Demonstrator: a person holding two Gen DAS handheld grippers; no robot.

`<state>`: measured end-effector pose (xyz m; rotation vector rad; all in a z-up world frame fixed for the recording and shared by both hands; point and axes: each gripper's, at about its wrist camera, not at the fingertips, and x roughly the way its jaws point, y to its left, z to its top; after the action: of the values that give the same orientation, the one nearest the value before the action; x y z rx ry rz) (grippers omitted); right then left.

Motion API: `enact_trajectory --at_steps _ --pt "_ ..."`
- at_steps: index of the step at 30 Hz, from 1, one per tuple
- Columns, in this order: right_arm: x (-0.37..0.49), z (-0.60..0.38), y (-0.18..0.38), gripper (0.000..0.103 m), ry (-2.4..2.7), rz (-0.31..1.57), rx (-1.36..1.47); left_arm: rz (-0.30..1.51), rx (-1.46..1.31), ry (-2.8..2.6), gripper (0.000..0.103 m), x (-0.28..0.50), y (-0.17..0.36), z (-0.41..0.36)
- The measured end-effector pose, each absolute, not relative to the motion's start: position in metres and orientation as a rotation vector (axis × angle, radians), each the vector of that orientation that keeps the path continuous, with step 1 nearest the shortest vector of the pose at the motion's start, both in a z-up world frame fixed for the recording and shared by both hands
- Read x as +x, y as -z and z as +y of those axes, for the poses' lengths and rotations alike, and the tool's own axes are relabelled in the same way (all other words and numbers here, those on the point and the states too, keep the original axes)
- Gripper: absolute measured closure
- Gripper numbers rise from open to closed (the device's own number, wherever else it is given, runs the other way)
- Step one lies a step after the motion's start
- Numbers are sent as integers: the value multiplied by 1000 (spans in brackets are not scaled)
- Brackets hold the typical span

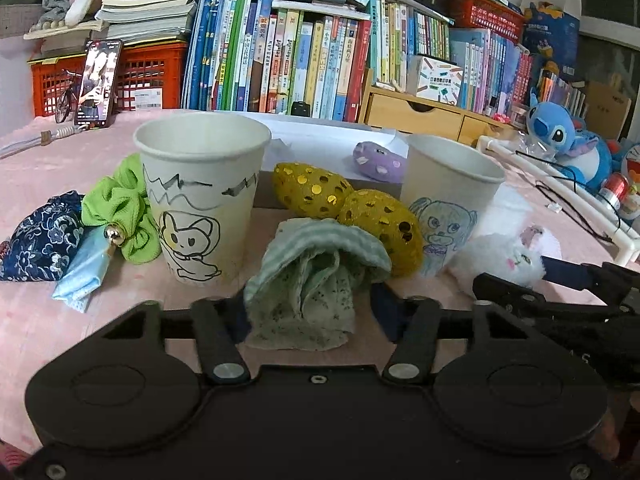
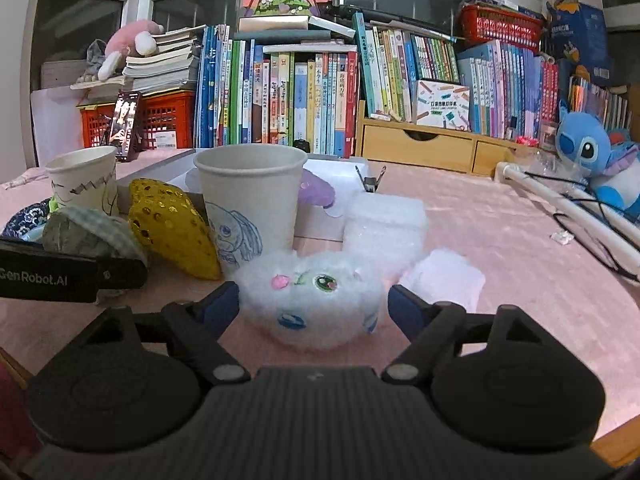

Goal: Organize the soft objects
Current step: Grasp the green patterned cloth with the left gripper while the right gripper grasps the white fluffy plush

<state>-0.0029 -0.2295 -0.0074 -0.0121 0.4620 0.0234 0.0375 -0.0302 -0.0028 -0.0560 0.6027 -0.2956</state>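
Note:
A crumpled pale green cloth (image 1: 308, 280) stands bunched on the pink table between the fingers of my left gripper (image 1: 308, 306). The left pad lies against it; a strip of table shows beside the right pad, so the jaws stand open around it. A fluffy white cat plush (image 2: 312, 296) lies between the blue pads of my right gripper (image 2: 314, 304), which is open, with a small gap at the right pad. Behind stand two drawn-on paper cups (image 1: 202, 196) (image 2: 250, 200), and between them lie two yellow sequinned pouches (image 1: 308, 192).
Left of the first cup lie a green scrunchie (image 1: 120, 216), a navy floral pouch (image 1: 40, 236) and a light blue mask (image 1: 84, 276). A purple plush (image 1: 378, 162) sits behind. Bubble-wrap pieces (image 2: 384, 224) lie behind and right of the cat. Books line the back; white tubes (image 2: 568, 208) cross the right.

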Motion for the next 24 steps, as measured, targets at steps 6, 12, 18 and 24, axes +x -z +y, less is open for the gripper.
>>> enact_trajectory --at_steps 6,12,18,24 --pt "-3 -227 6 30 -28 463 -16 606 -54 290 80 35 1 -28" --pt "-6 -231 2 36 -19 454 8 586 -38 289 83 28 -7 -28" --pt "-9 -234 -6 38 -5 429 34 553 -22 290 83 19 -18 -26" --pt "-12 -234 -12 40 -7 411 31 535 -20 299 83 12 -27 -25"
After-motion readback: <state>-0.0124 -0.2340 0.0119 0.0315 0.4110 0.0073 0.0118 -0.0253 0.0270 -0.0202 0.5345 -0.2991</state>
